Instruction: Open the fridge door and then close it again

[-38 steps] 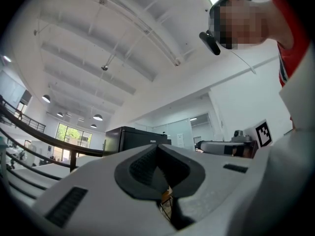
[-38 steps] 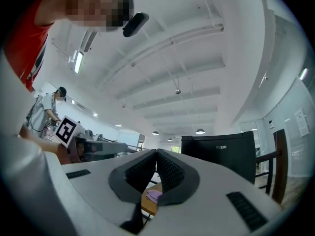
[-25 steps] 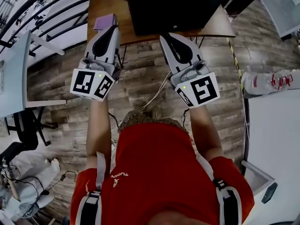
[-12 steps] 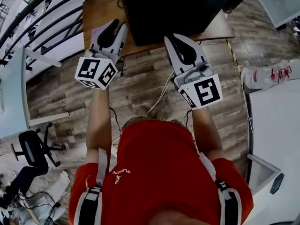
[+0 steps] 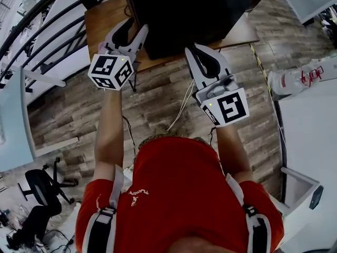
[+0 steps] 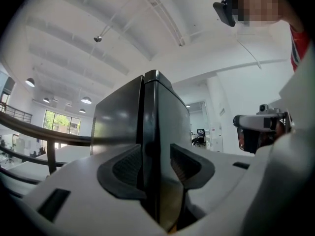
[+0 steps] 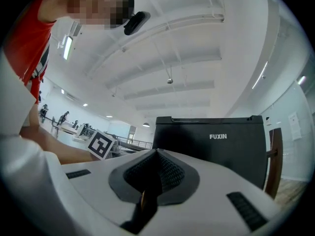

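On the wooden table (image 5: pixel 102 20) at the top of the head view stands the black fridge (image 5: pixel 189 9), door closed against its body.

Head view: both grippers are held out towards the fridge over plank floor (image 5: pixel 158 94). The left gripper (image 5: pixel 135 26) is close to the fridge's left front corner. The right gripper (image 5: pixel 190 47) is lower in the picture, short of the front face. The person's red shirt (image 5: pixel 179 194) fills the bottom. Jaw state is hard to read from above.

Left gripper view: settles it for the left gripper (image 6: pixel 156 163). Its jaws stand wide apart and have just been opening. The fridge (image 6: pixel 118 122) is seen corner-on, its vertical front edge lined up in the gap. Neither pad presses on it; whether the edge is truly inside the jaws I cannot tell. This view alone shows a railing (image 6: pixel 44 132) at left and the right gripper (image 6: pixel 261 124) at right.

Right gripper view: the right gripper (image 7: pixel 155 154) has its jaws closed together, nothing between them. Beyond them the fridge (image 7: pixel 216 161) shows its flat front with the FUXIN lettering (image 7: pixel 218 136). The left gripper's marker cube (image 7: pixel 101 145) shows at left.
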`<state>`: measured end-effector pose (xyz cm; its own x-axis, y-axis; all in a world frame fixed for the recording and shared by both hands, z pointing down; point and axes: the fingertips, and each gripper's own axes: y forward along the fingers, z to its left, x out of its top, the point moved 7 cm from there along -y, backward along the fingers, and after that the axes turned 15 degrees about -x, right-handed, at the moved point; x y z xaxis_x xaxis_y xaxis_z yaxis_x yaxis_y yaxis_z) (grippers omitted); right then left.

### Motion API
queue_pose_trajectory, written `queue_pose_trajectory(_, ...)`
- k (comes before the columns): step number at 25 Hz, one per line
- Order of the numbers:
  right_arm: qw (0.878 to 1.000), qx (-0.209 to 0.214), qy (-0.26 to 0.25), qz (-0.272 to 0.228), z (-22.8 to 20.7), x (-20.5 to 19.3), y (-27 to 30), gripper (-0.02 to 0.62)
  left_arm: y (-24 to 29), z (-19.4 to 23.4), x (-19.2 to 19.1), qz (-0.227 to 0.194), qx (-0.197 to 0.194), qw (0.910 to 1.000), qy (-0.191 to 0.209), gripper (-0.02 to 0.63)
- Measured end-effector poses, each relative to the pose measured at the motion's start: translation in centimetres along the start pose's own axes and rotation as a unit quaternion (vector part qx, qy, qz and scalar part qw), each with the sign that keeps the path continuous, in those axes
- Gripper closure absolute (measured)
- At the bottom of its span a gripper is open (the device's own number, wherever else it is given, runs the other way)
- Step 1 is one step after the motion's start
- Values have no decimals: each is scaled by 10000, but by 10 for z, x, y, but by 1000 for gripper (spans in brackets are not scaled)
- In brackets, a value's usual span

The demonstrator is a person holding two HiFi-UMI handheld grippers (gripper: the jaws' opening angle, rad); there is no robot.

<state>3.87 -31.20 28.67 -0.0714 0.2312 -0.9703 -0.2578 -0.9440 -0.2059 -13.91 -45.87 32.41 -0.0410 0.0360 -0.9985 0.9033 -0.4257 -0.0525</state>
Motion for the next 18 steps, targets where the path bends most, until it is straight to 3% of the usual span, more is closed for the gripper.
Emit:
queue_pose_trajectory(12,9995,-219,-51,232,-14,-7,-14,569,18,5,-6,56,-262,9996,7,425)
queue_pose_trajectory(18,9996,-177,17,238,-8,-11,-19,569,18,2,-7,180,-145,9997,21,426)
